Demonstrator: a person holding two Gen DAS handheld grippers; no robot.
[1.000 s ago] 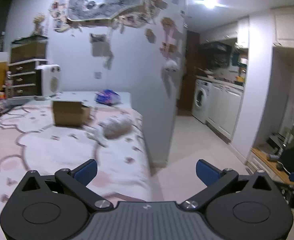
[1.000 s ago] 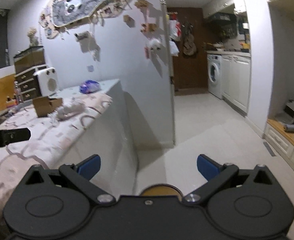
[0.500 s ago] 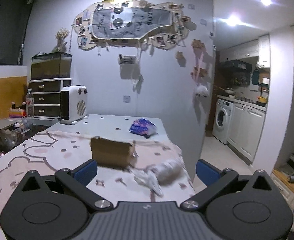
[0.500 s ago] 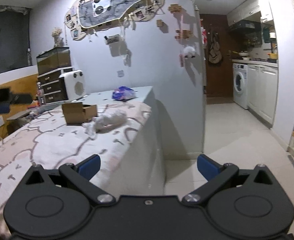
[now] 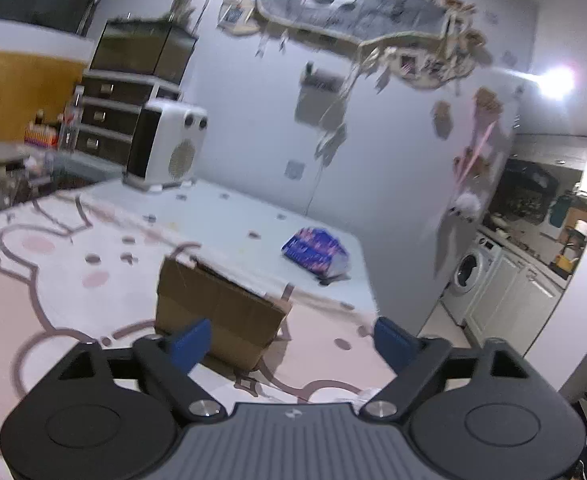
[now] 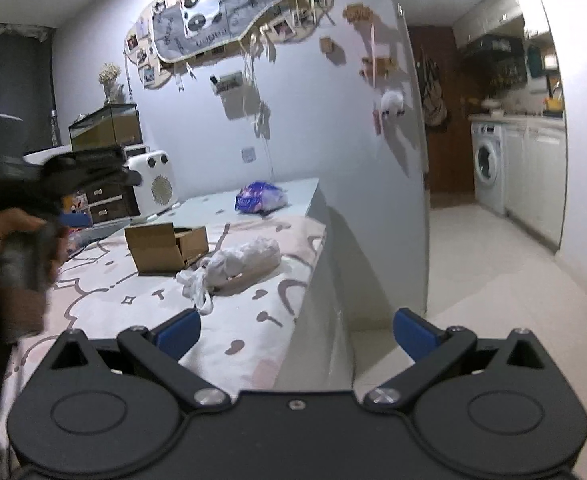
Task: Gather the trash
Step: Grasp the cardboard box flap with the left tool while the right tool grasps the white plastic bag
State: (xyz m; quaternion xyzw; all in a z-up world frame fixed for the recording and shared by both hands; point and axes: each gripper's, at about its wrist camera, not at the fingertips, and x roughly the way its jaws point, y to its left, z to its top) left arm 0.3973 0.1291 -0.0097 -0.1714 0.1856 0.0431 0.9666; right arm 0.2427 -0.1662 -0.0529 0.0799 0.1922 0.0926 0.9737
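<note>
Here, by label:
Left gripper (image 5: 291, 338): spread wide, holding nothing, over brown cardboard box (image 5: 217, 308).
Right gripper (image 6: 295, 330): spread wide, holding nothing, at the surface (image 6: 253, 332) edge.
Crumpled white plastic bag (image 6: 239, 264): lying just right of the box.
Blue-purple snack packet (image 6: 259, 197): farther back, near the wall.

Small home, one open living space with a kitchen off it. Table (image 6: 253, 332) under a pink cartoon cloth; white fan heater (image 5: 165, 148) on its far end. Dark drawer unit (image 5: 105, 120) with a glass tank (image 5: 145, 52) on top. Wall collage of photos and a panda banner (image 6: 221, 28). Kitchen: front-loading washing machine (image 6: 487, 164), white cabinets (image 6: 541, 176), tiled floor (image 6: 493, 272).
</note>
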